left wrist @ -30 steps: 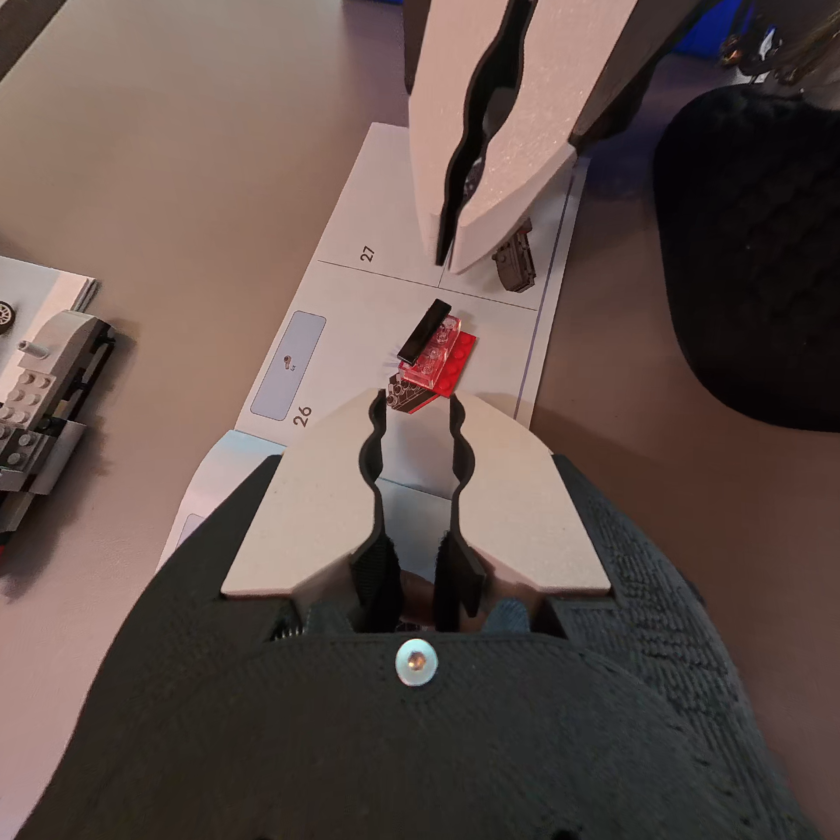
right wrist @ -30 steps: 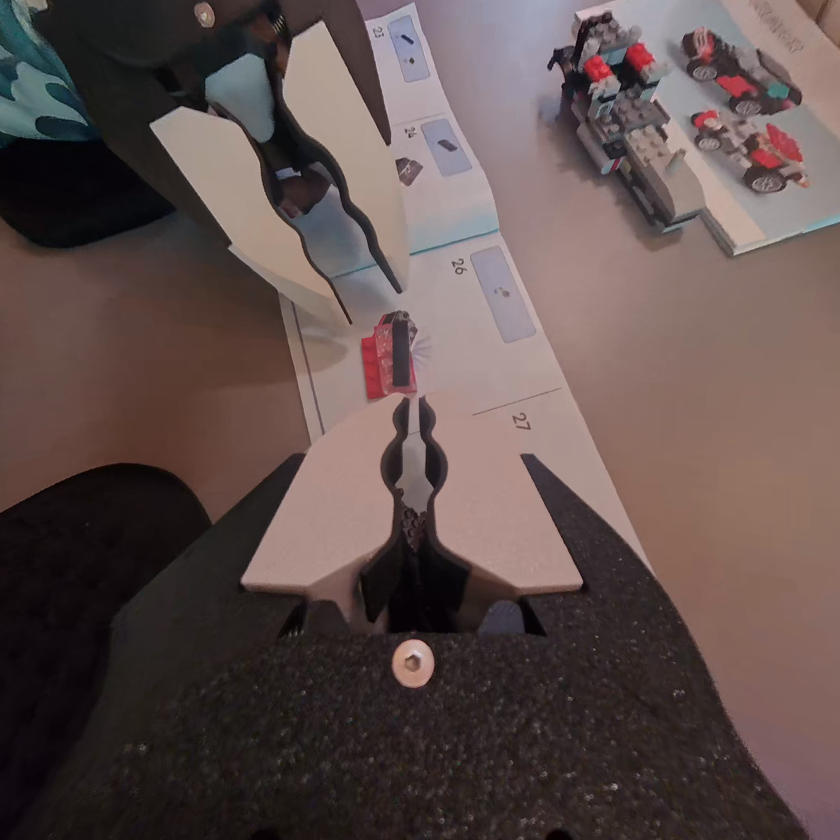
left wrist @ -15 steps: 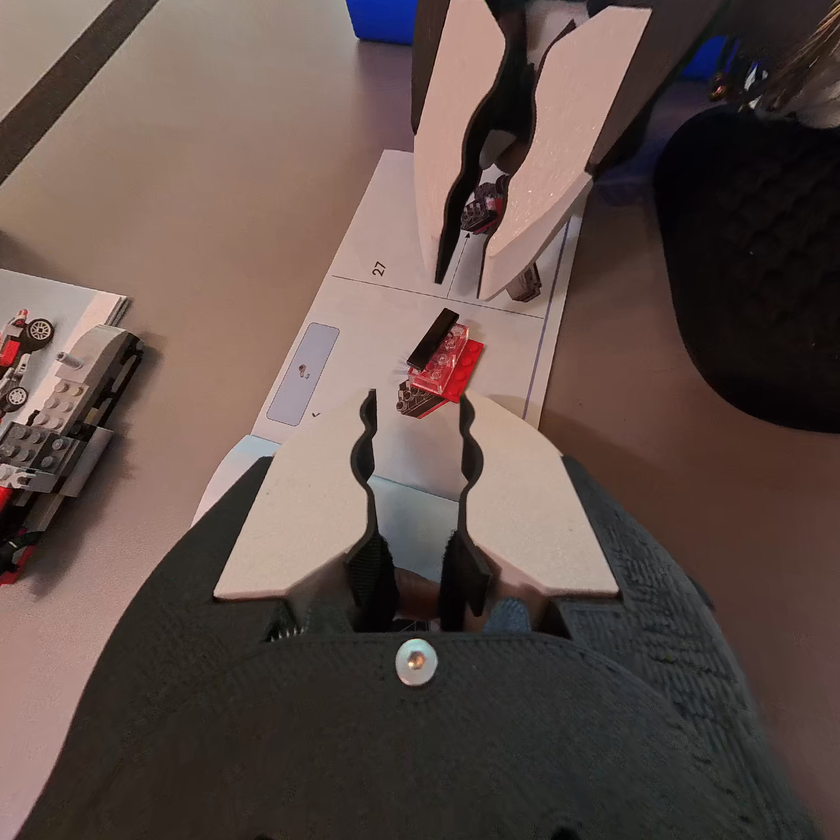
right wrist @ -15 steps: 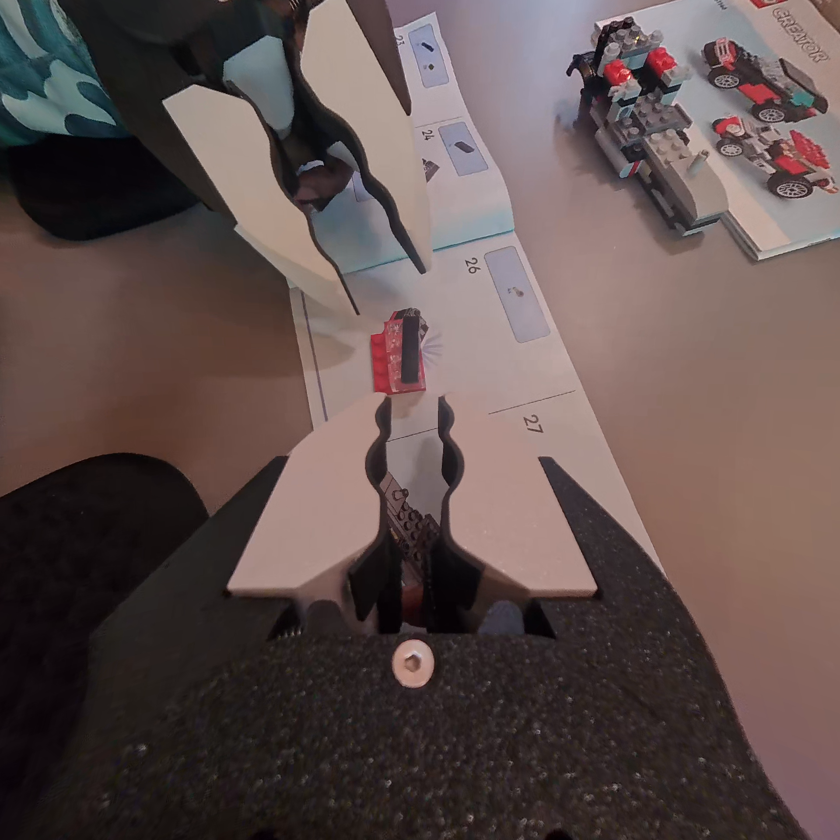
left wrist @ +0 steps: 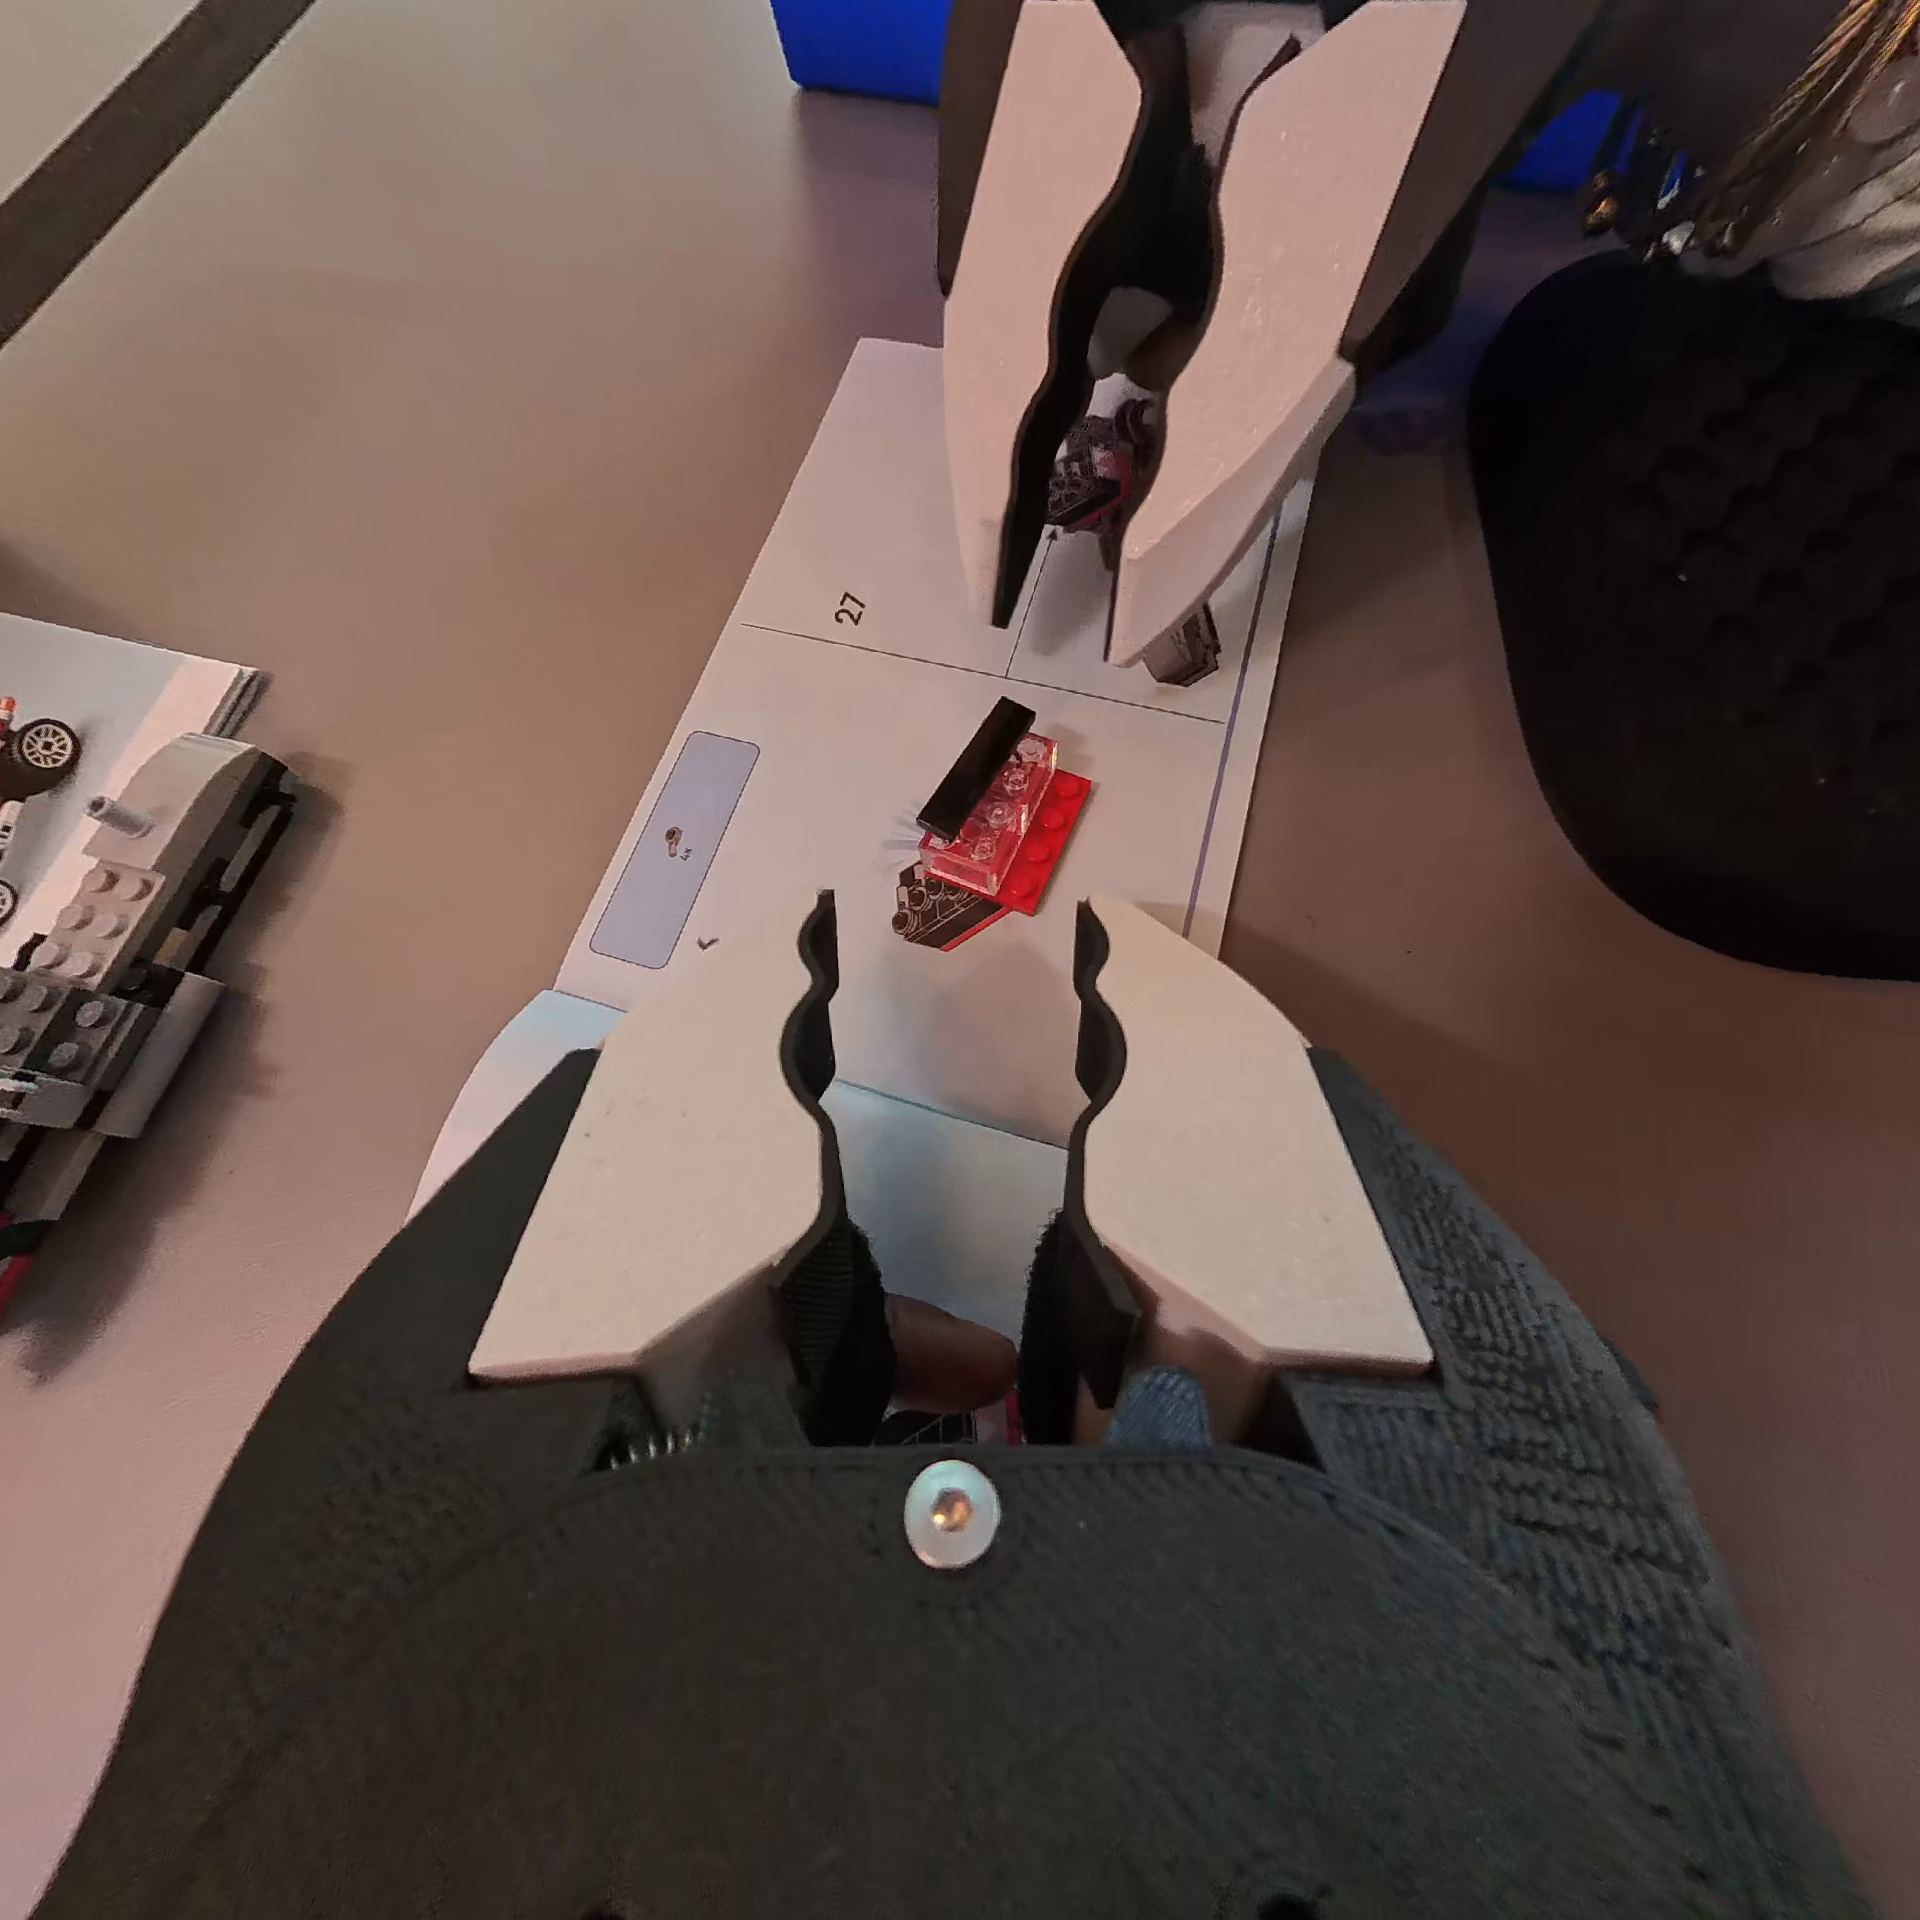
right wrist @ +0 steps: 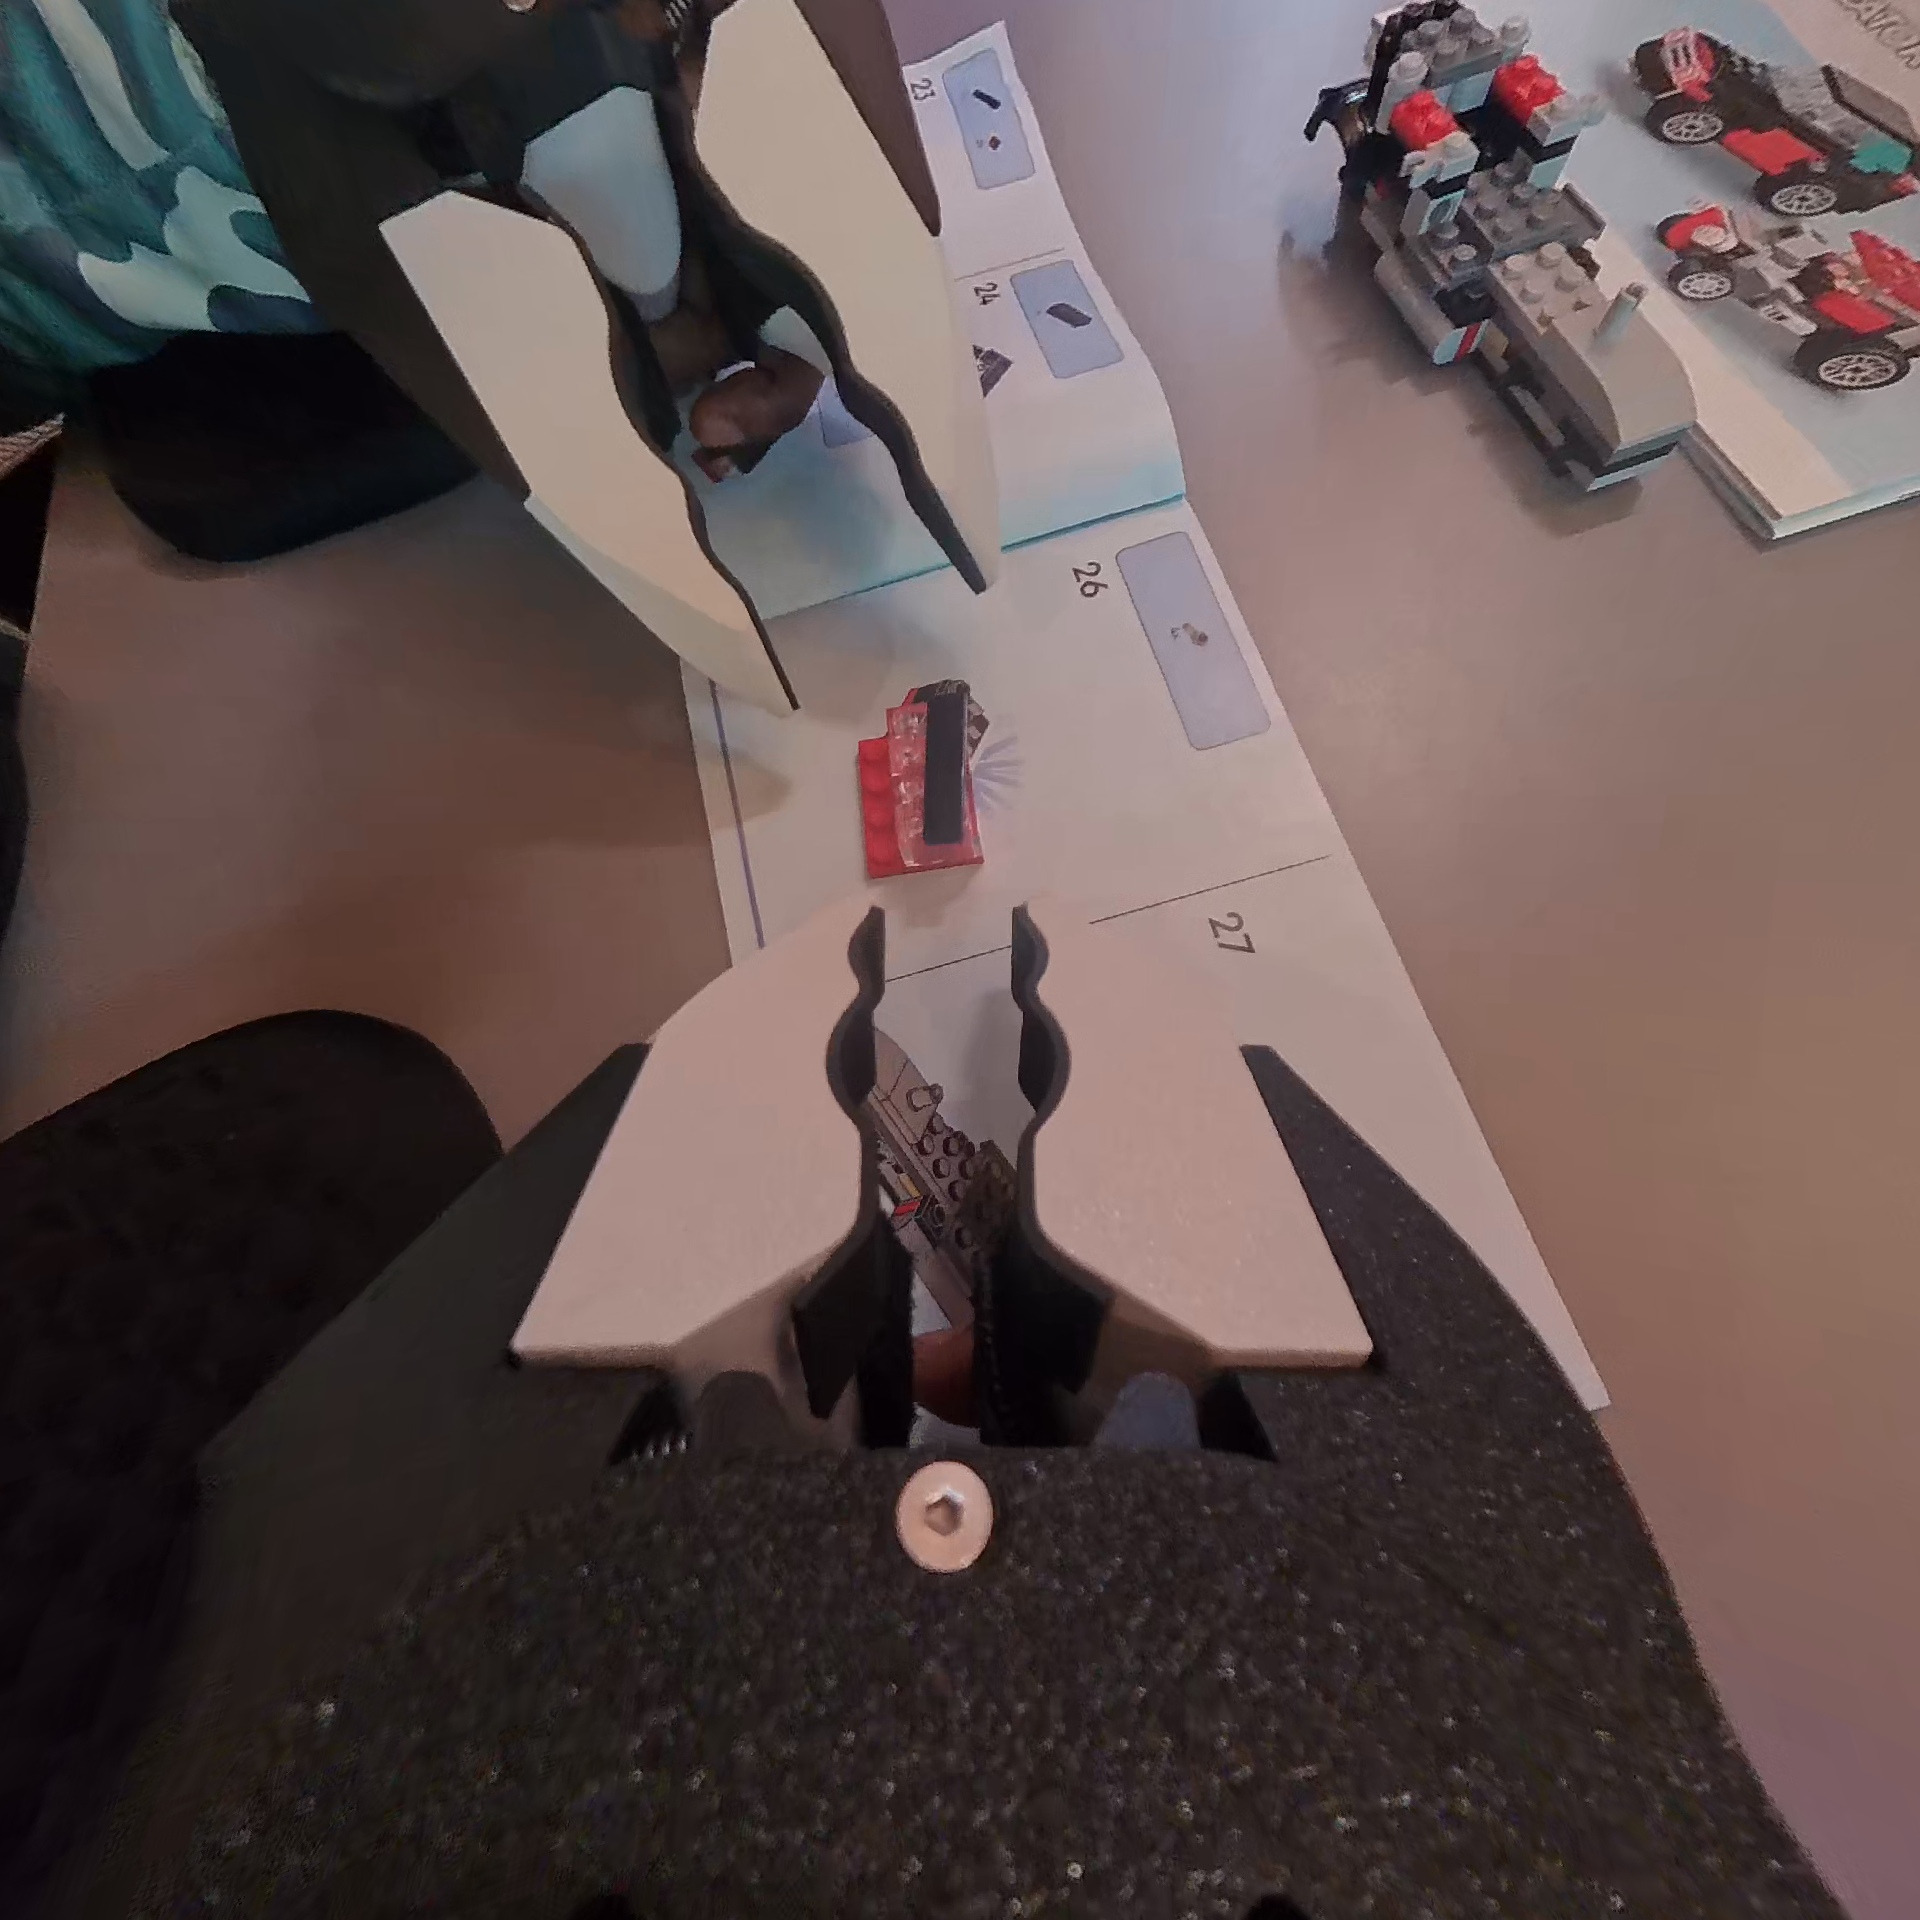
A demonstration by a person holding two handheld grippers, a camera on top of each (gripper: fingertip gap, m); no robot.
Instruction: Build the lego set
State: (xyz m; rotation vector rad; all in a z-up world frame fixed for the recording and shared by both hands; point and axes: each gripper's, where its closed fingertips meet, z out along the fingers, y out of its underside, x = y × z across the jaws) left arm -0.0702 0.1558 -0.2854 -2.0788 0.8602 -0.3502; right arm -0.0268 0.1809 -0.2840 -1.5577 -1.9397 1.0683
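A small lego assembly (left wrist: 995,823), a red plate with a clear brick and a tilted black tile on top, lies on the folded-out instruction sheet (left wrist: 831,821). My left gripper (left wrist: 956,907) is open and empty, its tips just short of the assembly. My right gripper (left wrist: 1060,631) faces it from the far side, open and empty. In the right wrist view the assembly (right wrist: 914,790) lies just beyond my right gripper (right wrist: 945,916), and the left gripper (right wrist: 881,642) hovers behind it.
A partly built grey and black lego car (right wrist: 1527,281) stands on the table by a booklet with car pictures (right wrist: 1829,208); it also shows in the left wrist view (left wrist: 114,956). A black padded object (left wrist: 1714,623) lies beside the sheet. A blue bin (left wrist: 862,42) stands at the back. My right fingertips sit around 6 centimetres from my left ones.
My right gripper was shut and has opened. My left gripper has opened wider. Both have drawn back a little from the assembly, which has stayed in place.
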